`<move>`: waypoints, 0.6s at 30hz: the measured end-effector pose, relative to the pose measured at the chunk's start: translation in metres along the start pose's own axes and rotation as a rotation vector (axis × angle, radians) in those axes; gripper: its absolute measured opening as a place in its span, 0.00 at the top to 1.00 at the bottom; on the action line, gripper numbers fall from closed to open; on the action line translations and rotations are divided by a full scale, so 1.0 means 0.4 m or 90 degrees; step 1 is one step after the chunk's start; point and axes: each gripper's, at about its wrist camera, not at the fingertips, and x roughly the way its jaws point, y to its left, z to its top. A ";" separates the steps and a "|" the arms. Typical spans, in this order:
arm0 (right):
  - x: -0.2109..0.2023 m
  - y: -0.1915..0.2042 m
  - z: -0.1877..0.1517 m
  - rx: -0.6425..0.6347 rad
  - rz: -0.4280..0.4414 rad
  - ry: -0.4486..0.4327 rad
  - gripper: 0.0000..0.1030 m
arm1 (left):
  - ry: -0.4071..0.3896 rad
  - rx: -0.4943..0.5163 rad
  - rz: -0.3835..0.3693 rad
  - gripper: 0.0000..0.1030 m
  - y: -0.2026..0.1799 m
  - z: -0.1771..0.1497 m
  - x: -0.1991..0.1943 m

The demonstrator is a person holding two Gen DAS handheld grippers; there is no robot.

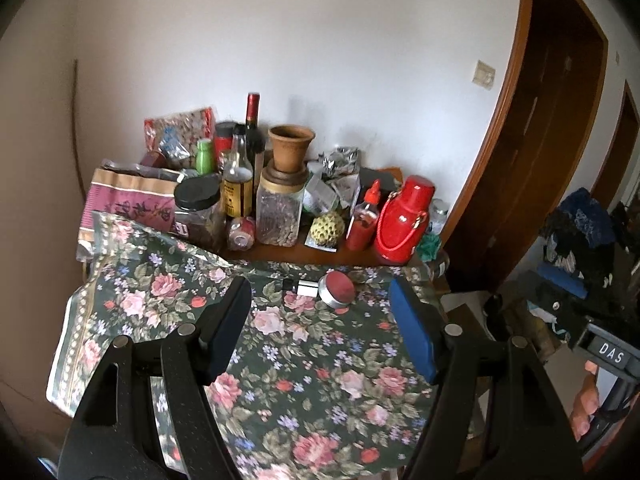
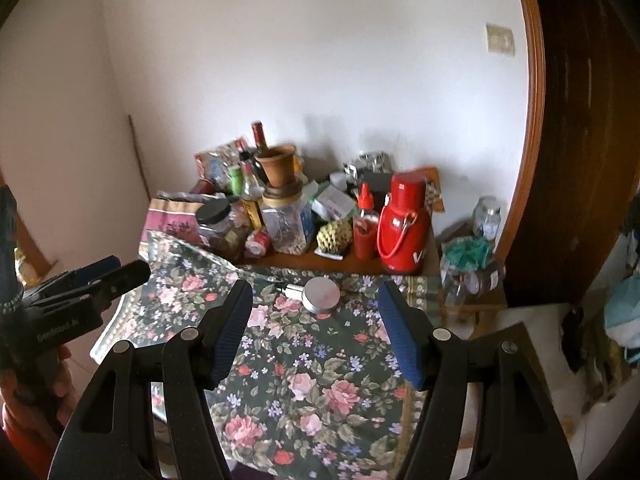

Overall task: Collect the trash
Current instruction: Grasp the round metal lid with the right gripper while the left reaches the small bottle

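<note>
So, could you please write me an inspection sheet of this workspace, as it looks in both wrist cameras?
Surface: floral cloth covers the near part of a wooden table.
Job's things: round tin and a small tube lie on the cloth; which items are trash is unclear.
Clutter: red flask, clay pot on a jar, wine bottle, red squeeze bottle, bags at the back.
Grippers: left gripper and right gripper open, holding nothing.
Cables: nothing seen.
Surroundings: white wall, brown door frame.

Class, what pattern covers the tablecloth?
Floral: pink roses on dark green tablecloth, clearest in left wrist view.
</note>
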 end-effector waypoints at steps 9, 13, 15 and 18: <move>0.293 0.019 0.007 0.112 -0.011 0.108 0.41 | 0.107 0.021 -0.050 0.32 0.200 0.072 0.258; 0.464 -0.015 -0.016 0.145 -0.011 0.170 0.41 | 0.151 0.012 -0.046 0.32 0.249 0.050 0.376; 0.542 -0.035 -0.031 0.165 0.002 0.198 0.41 | 0.176 0.005 -0.049 0.32 0.263 0.030 0.431; 0.660 -0.062 -0.055 0.196 0.019 0.246 0.41 | 0.207 -0.008 -0.063 0.32 0.277 0.002 0.505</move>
